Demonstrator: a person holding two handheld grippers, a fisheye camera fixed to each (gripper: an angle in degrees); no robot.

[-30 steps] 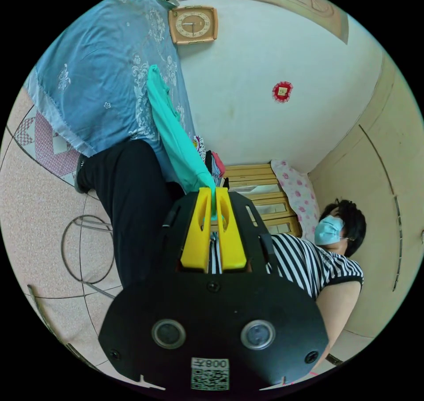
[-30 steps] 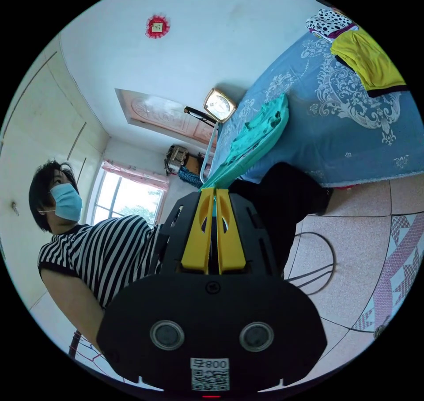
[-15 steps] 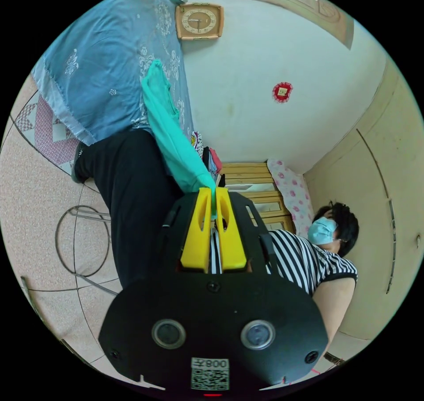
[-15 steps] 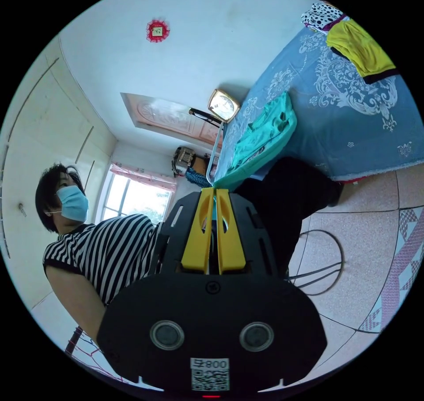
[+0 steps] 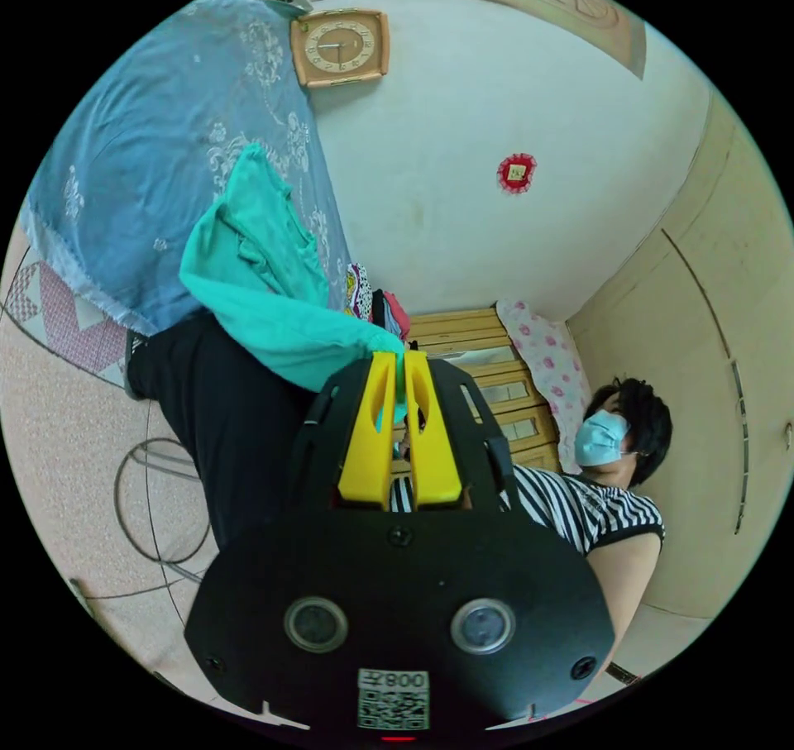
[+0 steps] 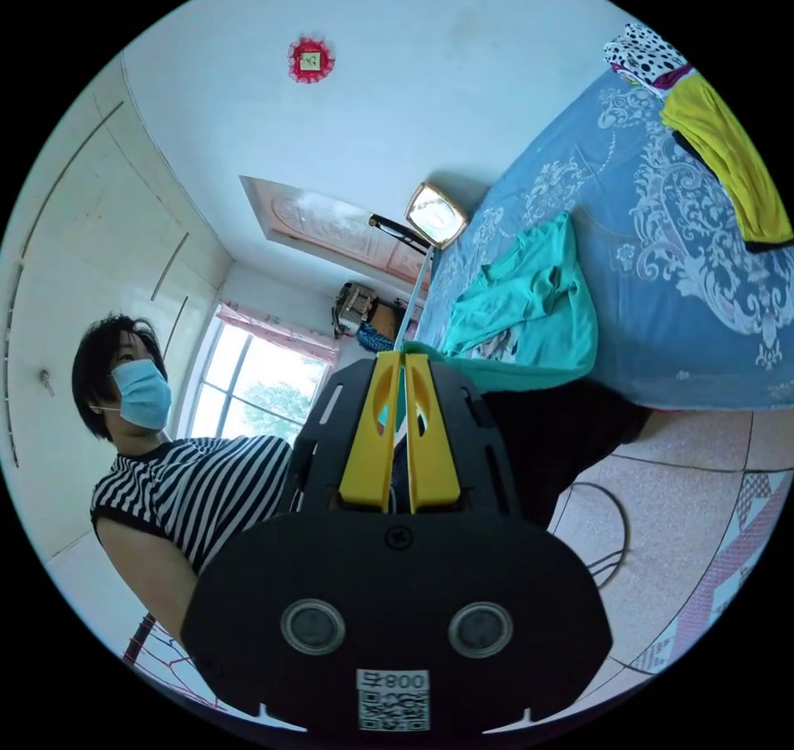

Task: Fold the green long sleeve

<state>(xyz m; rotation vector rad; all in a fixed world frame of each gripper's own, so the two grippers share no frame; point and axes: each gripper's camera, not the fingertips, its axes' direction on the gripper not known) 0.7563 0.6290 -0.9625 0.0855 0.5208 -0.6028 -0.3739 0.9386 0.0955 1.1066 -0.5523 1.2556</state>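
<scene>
The green long sleeve (image 5: 265,303) is stretched from the blue bed (image 5: 132,163) out to both grippers. Left hand-held gripper (image 5: 398,361) has its yellow jaws pinched on one edge, right hand-held gripper (image 6: 398,361) is pinching another edge, with the rest of the shirt (image 6: 538,312) bunched on the bed near the person's black trousers (image 5: 223,419).

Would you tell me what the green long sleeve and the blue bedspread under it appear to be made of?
Green long sleeve: soft matte knit, probably cotton jersey; it drapes and bunches limply. Blue bedspread: thin woven cloth with pale floral patterning and a faint sheen, fibre uncertain.
</scene>
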